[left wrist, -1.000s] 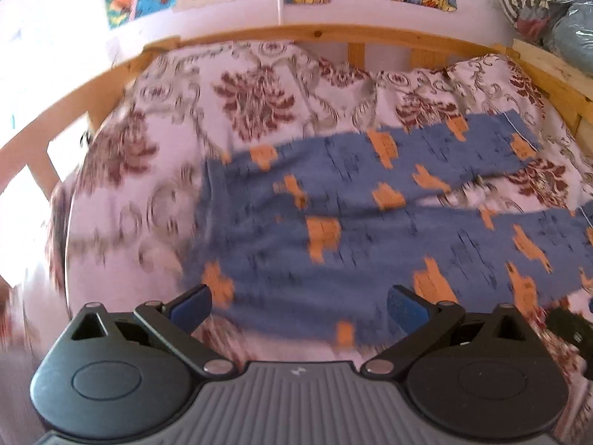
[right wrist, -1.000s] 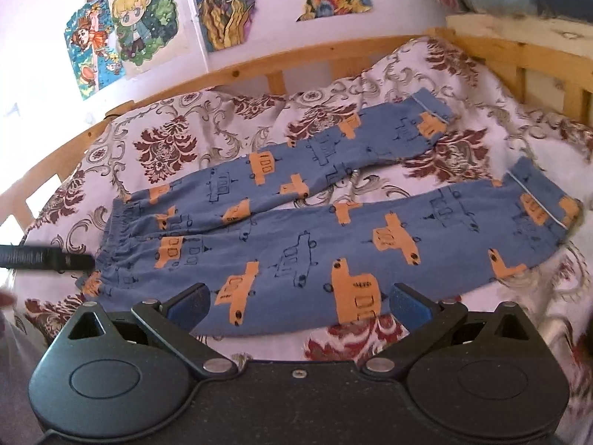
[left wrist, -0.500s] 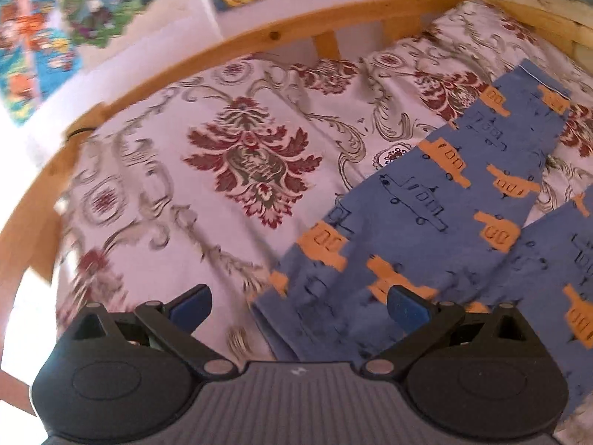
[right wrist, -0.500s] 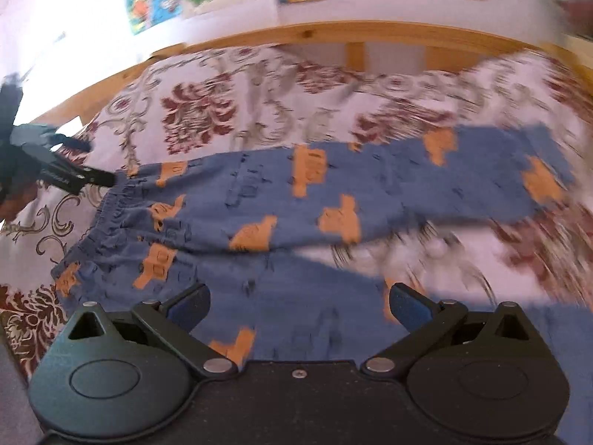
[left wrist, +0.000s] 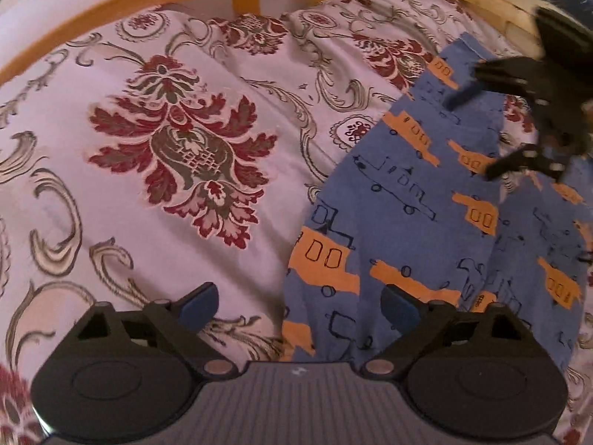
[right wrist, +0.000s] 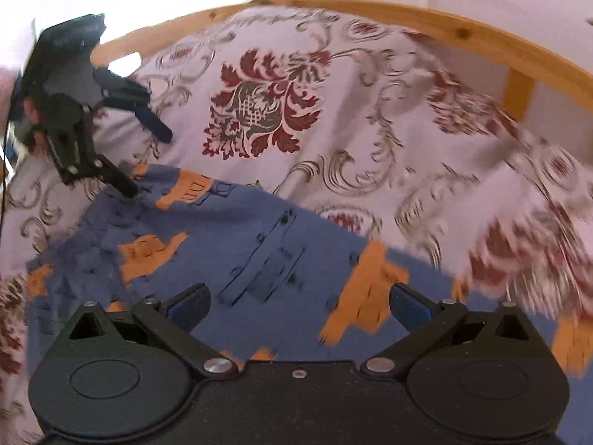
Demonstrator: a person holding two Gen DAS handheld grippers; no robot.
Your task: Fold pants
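The blue cotton pants printed with orange buses (left wrist: 418,200) lie spread flat on the bed's white bedspread patterned with dark red damask flowers (left wrist: 185,148), their waistband toward the bed's left side and the legs running away to the right, inside the curved wooden bed rail (left wrist: 148,3).

The left tool (left wrist: 298,304) hangs released, fingers wide apart, over the far corner of the waistband; one finger (right wrist: 122,181) looks to be just touching the cloth there. The right tool (right wrist: 298,306) is likewise released and empty, low above the far leg, further along it.

This looks like the approach for the first fold. Next, each tool must pinch the far edge, then carry that leg over onto the near one.
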